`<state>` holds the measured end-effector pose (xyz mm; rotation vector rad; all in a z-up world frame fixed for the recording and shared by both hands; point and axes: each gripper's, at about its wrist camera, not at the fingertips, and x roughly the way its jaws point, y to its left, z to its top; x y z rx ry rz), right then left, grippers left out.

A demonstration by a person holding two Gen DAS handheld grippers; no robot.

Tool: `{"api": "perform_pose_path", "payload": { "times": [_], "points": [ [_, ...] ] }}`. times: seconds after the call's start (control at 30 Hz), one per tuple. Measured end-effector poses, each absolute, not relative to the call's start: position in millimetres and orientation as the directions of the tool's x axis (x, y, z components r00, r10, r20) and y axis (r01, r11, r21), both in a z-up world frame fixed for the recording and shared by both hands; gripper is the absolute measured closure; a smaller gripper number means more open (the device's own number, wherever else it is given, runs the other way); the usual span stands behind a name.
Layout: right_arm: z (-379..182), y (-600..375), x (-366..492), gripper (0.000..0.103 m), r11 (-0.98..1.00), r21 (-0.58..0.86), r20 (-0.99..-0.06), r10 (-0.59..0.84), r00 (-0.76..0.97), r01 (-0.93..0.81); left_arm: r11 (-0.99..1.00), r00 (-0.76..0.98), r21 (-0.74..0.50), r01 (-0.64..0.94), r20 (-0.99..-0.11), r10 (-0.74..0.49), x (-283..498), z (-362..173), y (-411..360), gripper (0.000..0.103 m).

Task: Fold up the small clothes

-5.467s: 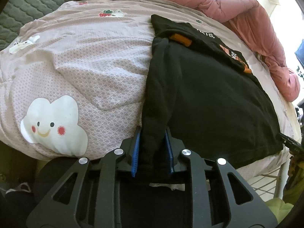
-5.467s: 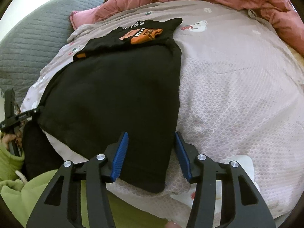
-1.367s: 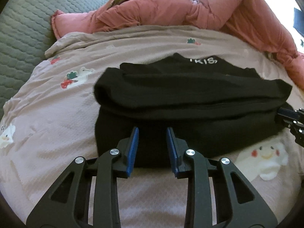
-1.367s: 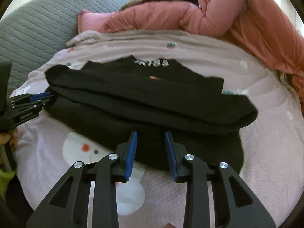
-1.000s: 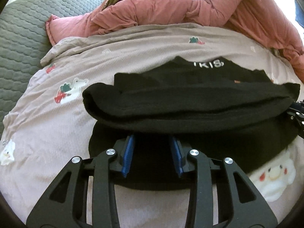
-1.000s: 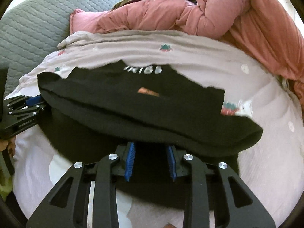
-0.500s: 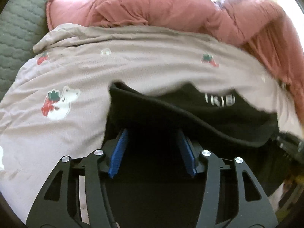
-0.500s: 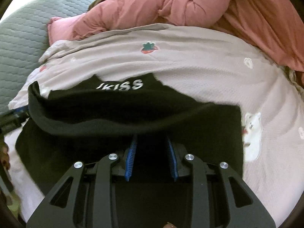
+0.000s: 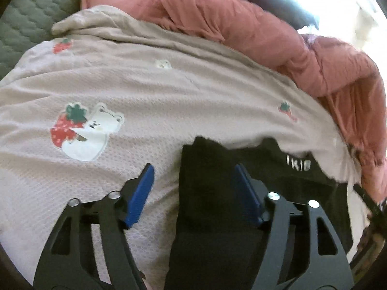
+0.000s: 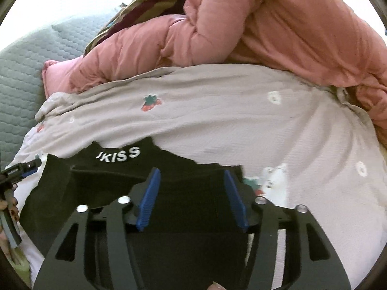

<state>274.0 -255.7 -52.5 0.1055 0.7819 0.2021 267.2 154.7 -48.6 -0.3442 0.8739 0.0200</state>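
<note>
pale pink waffle-textured blanket with strawberry and bear patches [image 9: 150,91] is spread across the bed, with a salmon-pink puffy quilt [image 10: 278,33] heaped behind. folded black garment with white lettering [image 10: 116,178] is laid flat on the blanket. left gripper [image 9: 193,188] and right gripper [image 10: 191,193] have just been opening; both are seen parted over the black fabric, nothing pinched.

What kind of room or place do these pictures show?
Most likely a bedroom, with the work done on a bed: a black garment lies on a beige cover with strawberry and bear prints, a pink quilt is bunched behind it, and a grey quilted surface lies beyond.
</note>
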Motion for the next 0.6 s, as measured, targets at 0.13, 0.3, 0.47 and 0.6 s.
{"api": "perform_pose_path", "payload": {
  "times": [0.13, 0.3, 0.47, 0.6],
  "points": [
    [-66.2, -260.0, 283.0, 0.04, 0.984, 0.112, -0.743, 0.176, 0.646, -0.139, 0.97, 0.619, -0.235, -0.054, -0.771, -0.152, 271.2, -58.1, 137.5, 0.039],
    [-85.9, -253.0, 299.7, 0.04, 0.991, 0.047, -0.781, 0.115, 0.614, -0.125, 0.991, 0.614, -0.13, 0.028, -0.78, -0.119, 274.8, -65.7, 113.1, 0.042],
    [-98.6, -250.5, 304.5, 0.07, 0.985, 0.111, -0.783, 0.17, 0.598, -0.134, 0.997, 0.632, -0.072, 0.034, -0.771, -0.078, 272.1, -65.9, 108.3, 0.063],
    [-93.4, -248.5, 292.9, 0.089, 0.985, 0.093, -0.752, 0.165, 0.638, -0.146, 0.997, 0.644, -0.07, 0.029, -0.761, -0.072, 268.8, -63.7, 110.4, 0.099]
  ]
}}
